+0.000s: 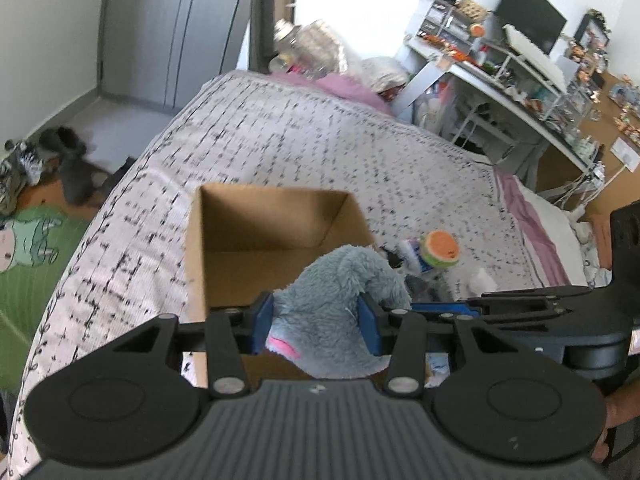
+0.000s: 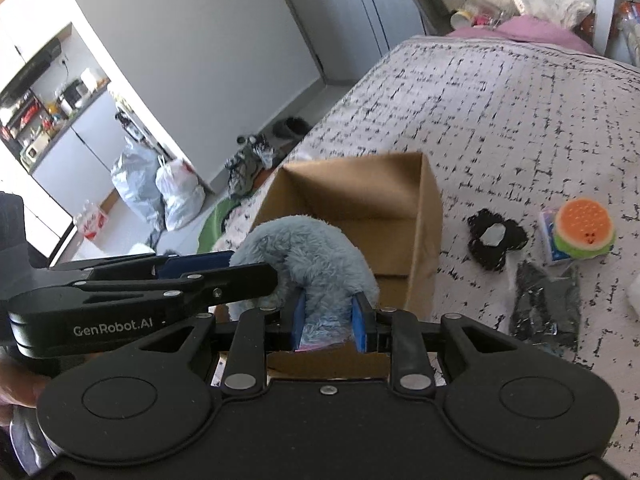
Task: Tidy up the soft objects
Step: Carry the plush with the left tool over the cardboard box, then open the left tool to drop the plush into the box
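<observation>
A white desk [image 1: 472, 76] crowded with small items stands at two o'clock in the left wrist view, a dark monitor [image 1: 532, 20] on it; a green cartoon rug [image 1: 28, 256] lies at nine o'clock; in the right wrist view, tied plastic bags [image 2: 160, 188] sit on the floor at ten o'clock, kitchen shelves [image 2: 44, 120] beyond them.

light: bright daylight, window blown out | blur: slight motion | edges: fisheye-bent, dark corners
</observation>
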Demonstrator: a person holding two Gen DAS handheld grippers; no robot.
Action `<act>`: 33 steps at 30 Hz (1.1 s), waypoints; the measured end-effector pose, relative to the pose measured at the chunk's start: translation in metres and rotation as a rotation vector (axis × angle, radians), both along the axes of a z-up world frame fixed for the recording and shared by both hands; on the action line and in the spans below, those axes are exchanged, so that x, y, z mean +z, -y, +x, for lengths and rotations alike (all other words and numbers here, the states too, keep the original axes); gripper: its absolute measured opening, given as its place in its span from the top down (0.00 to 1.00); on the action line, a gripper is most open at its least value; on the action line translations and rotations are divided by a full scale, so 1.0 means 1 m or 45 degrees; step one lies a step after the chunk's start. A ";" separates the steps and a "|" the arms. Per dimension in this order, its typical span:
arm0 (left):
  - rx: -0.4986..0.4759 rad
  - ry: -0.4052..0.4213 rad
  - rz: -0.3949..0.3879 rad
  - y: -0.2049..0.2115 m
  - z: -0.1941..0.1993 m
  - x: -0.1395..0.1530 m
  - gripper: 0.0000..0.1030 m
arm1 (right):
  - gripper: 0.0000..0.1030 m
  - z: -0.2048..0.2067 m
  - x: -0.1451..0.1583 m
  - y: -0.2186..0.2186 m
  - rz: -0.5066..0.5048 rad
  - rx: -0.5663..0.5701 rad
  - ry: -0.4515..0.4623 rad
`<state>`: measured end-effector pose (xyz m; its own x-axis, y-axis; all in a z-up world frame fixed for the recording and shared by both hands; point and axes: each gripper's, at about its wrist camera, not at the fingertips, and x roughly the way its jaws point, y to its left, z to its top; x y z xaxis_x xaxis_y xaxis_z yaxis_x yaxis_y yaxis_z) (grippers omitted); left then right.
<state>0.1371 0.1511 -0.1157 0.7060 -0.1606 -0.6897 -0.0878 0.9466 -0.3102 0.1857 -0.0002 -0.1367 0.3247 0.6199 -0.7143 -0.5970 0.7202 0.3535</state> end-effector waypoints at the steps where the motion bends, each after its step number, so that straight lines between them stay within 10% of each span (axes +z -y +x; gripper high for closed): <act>1: 0.004 -0.011 -0.002 -0.002 0.000 -0.003 0.57 | 0.75 -0.001 -0.001 -0.002 -0.008 0.004 -0.002; 9: 0.011 -0.113 0.025 -0.005 0.007 -0.019 0.58 | 0.73 -0.003 -0.014 -0.006 -0.061 0.030 -0.063; 33: 0.046 -0.102 0.196 0.044 -0.008 0.031 0.21 | 0.12 -0.021 0.022 0.089 0.032 -0.108 0.077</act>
<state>0.1289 0.1071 -0.0850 0.6509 -0.0244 -0.7587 -0.1414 0.9781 -0.1527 0.1651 -0.0888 -0.1148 0.4191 0.6058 -0.6763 -0.5552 0.7604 0.3371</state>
